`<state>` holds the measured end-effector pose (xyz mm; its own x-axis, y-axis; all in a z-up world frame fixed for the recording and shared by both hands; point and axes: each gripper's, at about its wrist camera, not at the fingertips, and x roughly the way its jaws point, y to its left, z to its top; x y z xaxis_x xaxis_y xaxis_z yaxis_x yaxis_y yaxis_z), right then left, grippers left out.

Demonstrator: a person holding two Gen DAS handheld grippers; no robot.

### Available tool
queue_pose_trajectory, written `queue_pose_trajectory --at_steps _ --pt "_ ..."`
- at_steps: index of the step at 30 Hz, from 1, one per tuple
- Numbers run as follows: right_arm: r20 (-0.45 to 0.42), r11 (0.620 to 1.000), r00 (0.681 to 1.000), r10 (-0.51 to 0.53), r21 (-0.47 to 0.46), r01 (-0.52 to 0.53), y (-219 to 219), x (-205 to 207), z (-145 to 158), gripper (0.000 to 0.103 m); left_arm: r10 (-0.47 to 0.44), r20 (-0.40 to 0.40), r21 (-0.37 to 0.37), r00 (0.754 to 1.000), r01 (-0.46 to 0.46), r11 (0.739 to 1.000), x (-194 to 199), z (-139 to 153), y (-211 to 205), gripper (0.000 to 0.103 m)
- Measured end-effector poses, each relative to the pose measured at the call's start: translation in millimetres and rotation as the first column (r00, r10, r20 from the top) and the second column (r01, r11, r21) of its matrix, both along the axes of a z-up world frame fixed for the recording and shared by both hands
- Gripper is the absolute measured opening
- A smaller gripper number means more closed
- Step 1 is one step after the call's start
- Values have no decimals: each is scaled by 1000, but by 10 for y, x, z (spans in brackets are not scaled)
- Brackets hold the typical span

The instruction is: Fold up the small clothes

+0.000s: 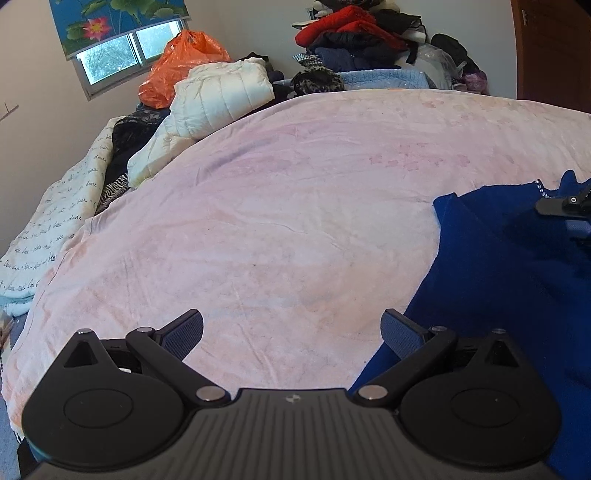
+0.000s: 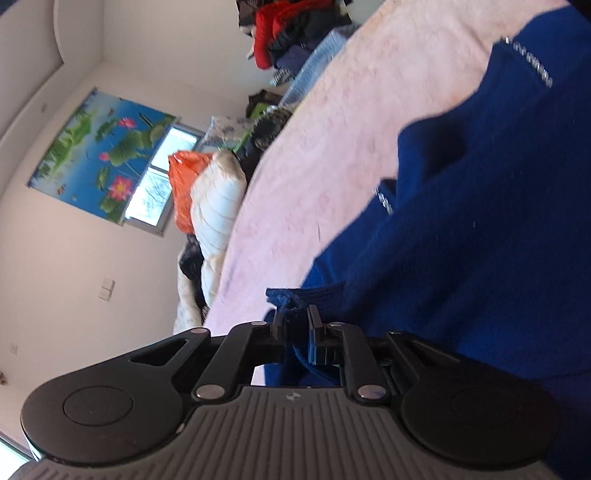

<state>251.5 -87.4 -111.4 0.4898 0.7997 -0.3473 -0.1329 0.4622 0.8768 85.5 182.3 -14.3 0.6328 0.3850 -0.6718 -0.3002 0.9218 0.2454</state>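
A dark blue knitted garment with a sparkly trim lies on the right side of the pink bed cover. My left gripper hovers open and empty over the cover, its right finger at the garment's left edge. My right gripper is low at the garment, tilted sideways. Its jaws stand a little apart, with a ribbed blue hem lying loosely between the pads. In the left wrist view the right gripper shows at the far right, over the garment.
A white puffer jacket and an orange plastic bag sit at the far left of the bed. A heap of clothes and a light blue blanket lie at the back. A script-printed quilt hangs off the left side.
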Motion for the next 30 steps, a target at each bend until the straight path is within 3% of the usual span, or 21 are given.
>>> queue_pose_trajectory --at_steps 4,10,13,15,21,25,28,30 --pt "-35 998 998 45 -39 -46 95 -9 -11 45 7 -5 -37 1000 -7 999 -101 27 63 103" --pt "59 995 996 68 -74 -64 -100 -267 376 60 -29 -41 -65 999 26 998 -104 -110 0 103" --pt "29 993 998 49 -107 -46 -161 -291 382 69 -28 -44 -56 999 26 998 -120 -137 -28 103" --pt "-7 989 998 67 -134 -67 -158 -282 302 65 -18 -36 -49 999 16 999 -159 -115 -14 103" --pt "27 994 998 57 -94 -55 -185 -377 470 69 38 -37 -54 999 -40 998 -255 -71 134 103" --pt "-12 990 998 68 -122 -69 -104 -361 386 71 54 -42 -46 998 -56 997 -358 -71 201 103" --pt "7 991 998 68 -117 -67 -106 -410 421 71 54 -51 -45 997 -56 997 -379 -88 228 103" --pt "42 985 996 76 -161 -68 -66 -400 509 70 54 -47 -64 997 -57 996 -355 -69 240 103"
